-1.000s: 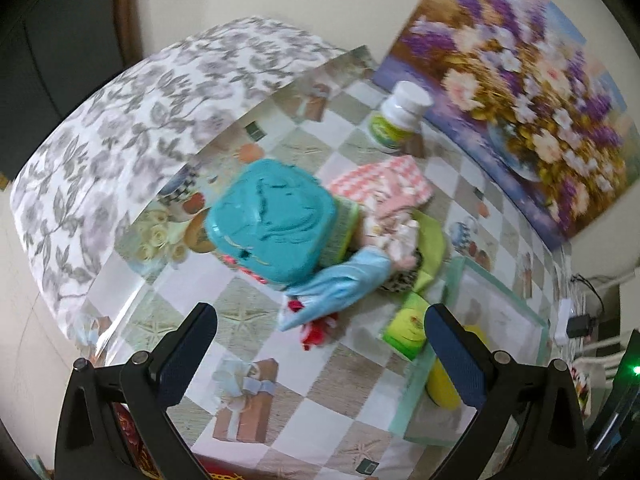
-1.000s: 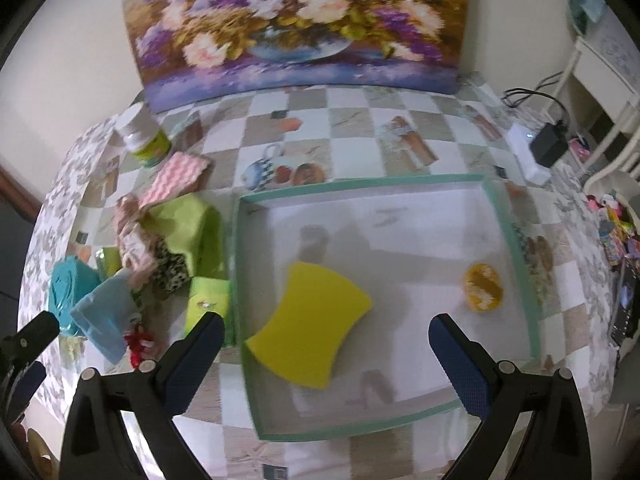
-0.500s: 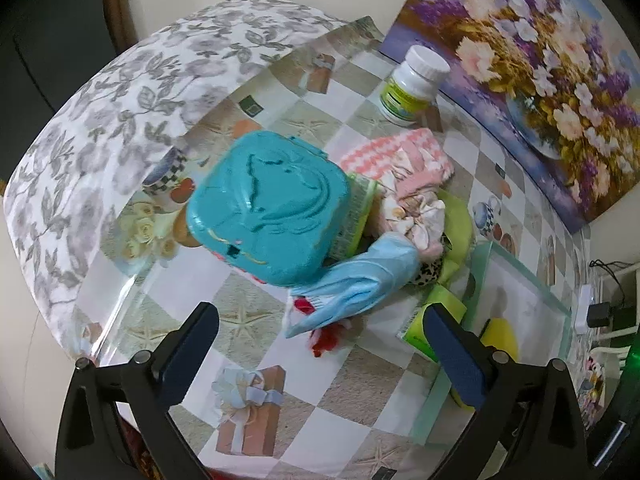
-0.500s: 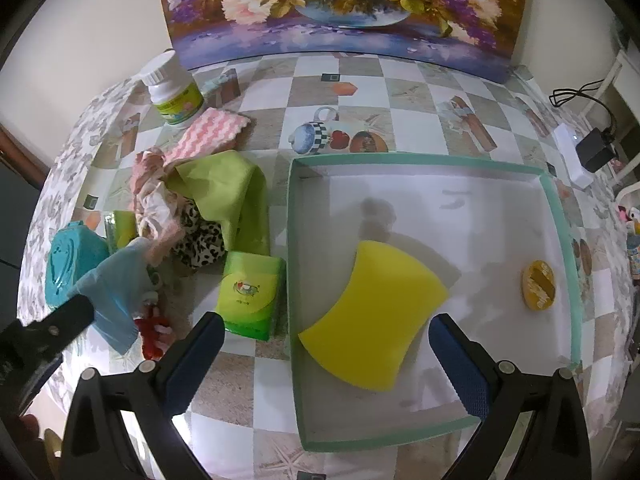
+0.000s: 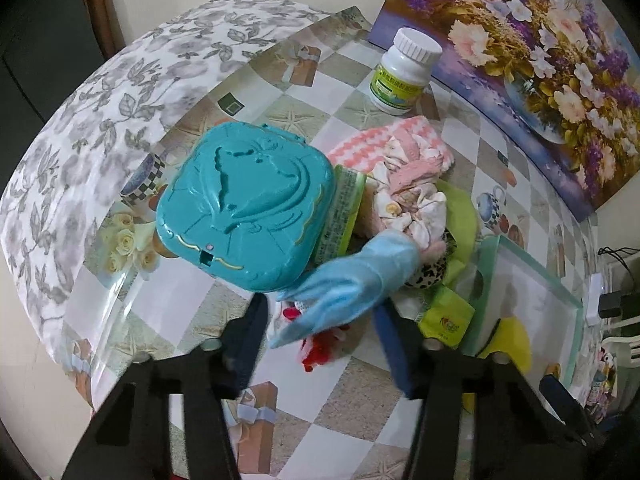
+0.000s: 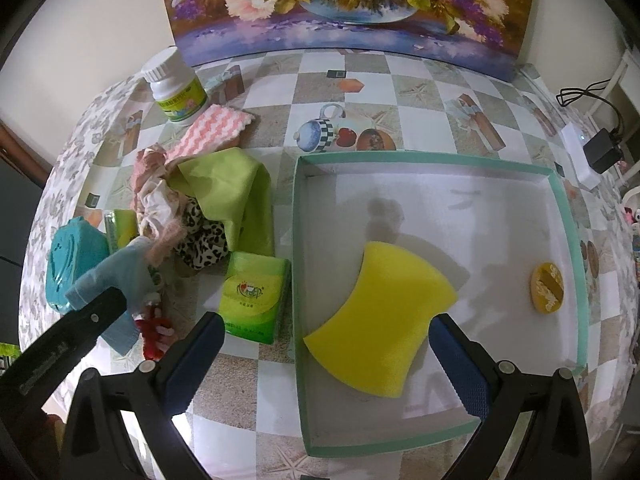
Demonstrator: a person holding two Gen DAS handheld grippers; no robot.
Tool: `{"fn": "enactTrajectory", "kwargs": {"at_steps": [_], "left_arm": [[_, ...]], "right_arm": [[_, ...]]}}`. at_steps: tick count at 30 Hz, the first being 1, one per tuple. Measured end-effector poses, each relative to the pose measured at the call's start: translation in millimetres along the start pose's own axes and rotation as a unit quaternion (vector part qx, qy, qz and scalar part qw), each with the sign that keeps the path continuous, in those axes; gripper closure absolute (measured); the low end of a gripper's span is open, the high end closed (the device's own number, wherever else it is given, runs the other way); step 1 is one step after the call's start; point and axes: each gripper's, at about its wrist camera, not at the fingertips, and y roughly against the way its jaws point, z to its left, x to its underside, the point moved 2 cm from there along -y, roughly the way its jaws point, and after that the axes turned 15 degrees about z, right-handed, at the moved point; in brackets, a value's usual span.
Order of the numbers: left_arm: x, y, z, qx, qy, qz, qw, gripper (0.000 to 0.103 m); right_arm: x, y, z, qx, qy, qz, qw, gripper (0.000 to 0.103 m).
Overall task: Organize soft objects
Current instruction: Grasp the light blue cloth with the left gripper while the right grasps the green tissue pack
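A light blue glove (image 5: pixel 352 280) lies over a small red toy (image 5: pixel 320 348) beside a teal plastic case (image 5: pixel 248 204). My left gripper (image 5: pixel 320 336) points down with the glove's finger end between its jaws. The jaws are closing, and the pads do not clearly press on the glove. In the right wrist view the glove (image 6: pixel 116 276) sits at the left, with a left finger (image 6: pixel 80 320) over it. My right gripper (image 6: pixel 326 324) is open above a yellow sponge (image 6: pixel 384 316) in the white, green-rimmed tray (image 6: pixel 424 156).
A pile of soft things lies left of the tray: green cloth (image 6: pixel 228 188), leopard-print cloth (image 6: pixel 204 240), pink-and-white cloth (image 6: pixel 208 132), green tissue pack (image 6: pixel 254 296). A pill bottle (image 6: pixel 176 88) stands behind it. The tray also holds a yellow disc (image 6: pixel 547 288). A flower painting (image 6: pixel 348 8) leans on the wall.
My left gripper has sunk toward the glove and its jaws have come much closer together around it. The right gripper dropped slightly over the tray and stays open.
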Motion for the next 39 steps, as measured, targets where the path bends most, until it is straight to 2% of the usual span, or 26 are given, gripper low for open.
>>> {"fn": "enactTrajectory", "kwargs": {"at_steps": [7,12,21,25,33,39], "left_arm": [[-2,-4,1,0.016,0.0,0.009,0.9998,0.086],[-2,-2,2,0.03,0.007,0.011,0.9995,0.093],[-2,1,9,0.05,0.022,0.018,0.9984,0.094],[-3,2,12,0.059,0.03,0.019,0.9976,0.094],[-3,3,16,0.069,0.037,0.025,0.9966,0.094],[-3,2,18,0.072,0.041,0.029,0.9962,0.094]], "right_arm": [[0,-1,1,-0.001,0.001,-0.001,1.0,0.0],[-2,-3,4,-0.005,0.008,-0.004,1.0,0.0],[-3,-12,29,-0.027,0.065,-0.02,0.997,0.0],[-4,-16,46,-0.045,0.098,-0.025,0.994,0.013],[-4,-31,64,-0.044,0.132,-0.016,0.99,0.014],[-6,-39,63,-0.05,0.124,-0.01,0.991,0.024]]}}
